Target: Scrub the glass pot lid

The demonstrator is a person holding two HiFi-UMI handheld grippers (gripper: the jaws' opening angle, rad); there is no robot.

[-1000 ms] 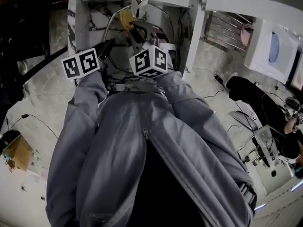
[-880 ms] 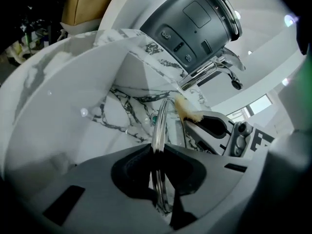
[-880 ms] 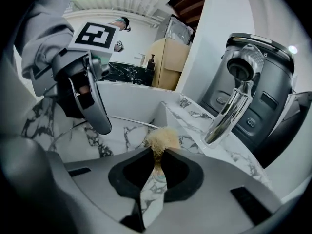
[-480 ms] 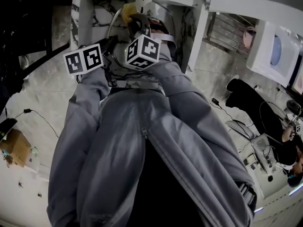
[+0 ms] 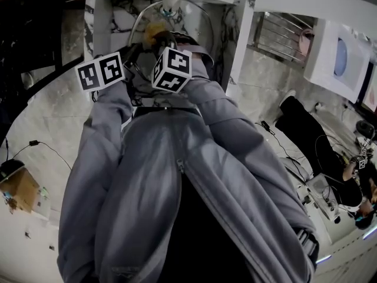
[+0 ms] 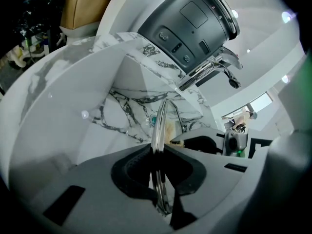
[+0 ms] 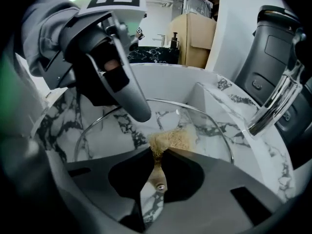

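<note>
Edgewise, rim of glass lid (image 6: 157, 126) between left gripper (image 6: 157, 152) fingers (image 6: 87, 177)

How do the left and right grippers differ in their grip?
The left gripper clamps the glass lid by its rim; the right gripper pinches a tan sponge. The left gripper sees the lid edge-on; the right gripper faces its flat side. Both are shut, inside the marble sink.

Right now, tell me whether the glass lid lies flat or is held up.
Held up, tilted: the left claw is clamped on the rim of the glass lid, whose edge rises clear of the marble sink.
</note>
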